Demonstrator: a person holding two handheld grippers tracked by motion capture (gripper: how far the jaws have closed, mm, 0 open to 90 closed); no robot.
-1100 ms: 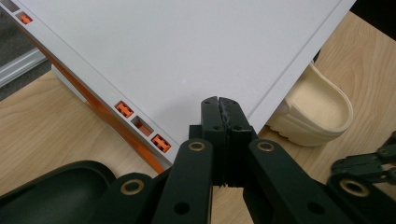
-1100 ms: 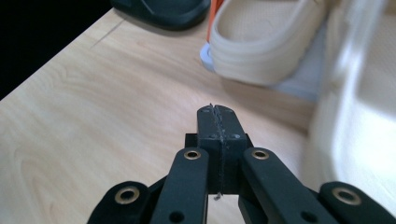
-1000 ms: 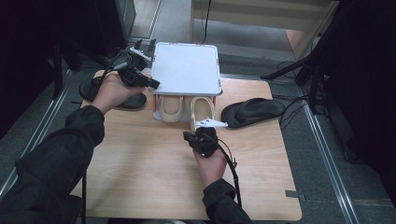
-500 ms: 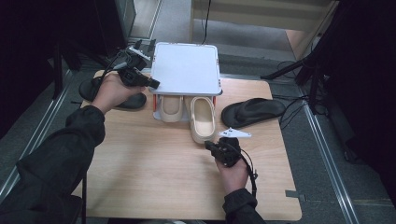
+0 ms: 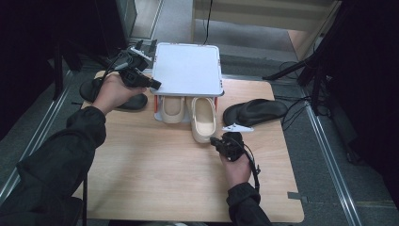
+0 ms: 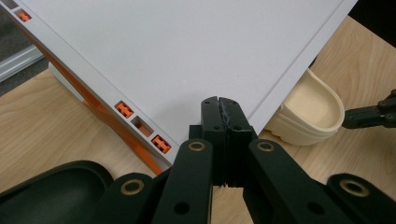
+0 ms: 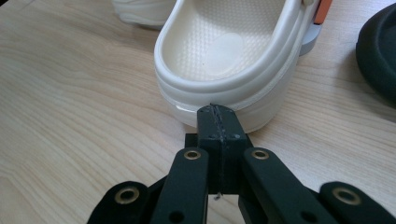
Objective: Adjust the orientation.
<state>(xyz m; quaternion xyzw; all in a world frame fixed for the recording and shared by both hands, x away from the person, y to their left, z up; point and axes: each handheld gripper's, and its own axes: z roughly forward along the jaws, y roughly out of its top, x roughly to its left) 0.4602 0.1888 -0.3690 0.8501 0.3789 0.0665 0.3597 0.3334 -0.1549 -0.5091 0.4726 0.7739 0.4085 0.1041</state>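
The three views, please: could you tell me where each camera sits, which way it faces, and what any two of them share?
High view: above the person's side, looking forward and down on the table; both sleeved forearms, left claw and right claw show.
Left gripper view: rides the left claw, facing the white rack; its jaws are shut.
Right gripper view: rides the right claw, facing the cream clog; jaws shut at its heel.
Shared: all three show that clog; the left gripper view also shows the right claw.

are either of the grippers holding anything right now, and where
Nothing is held. The right gripper, jaws shut, meets the cream clog's heel; the left gripper, shut, rests on the white rack top.
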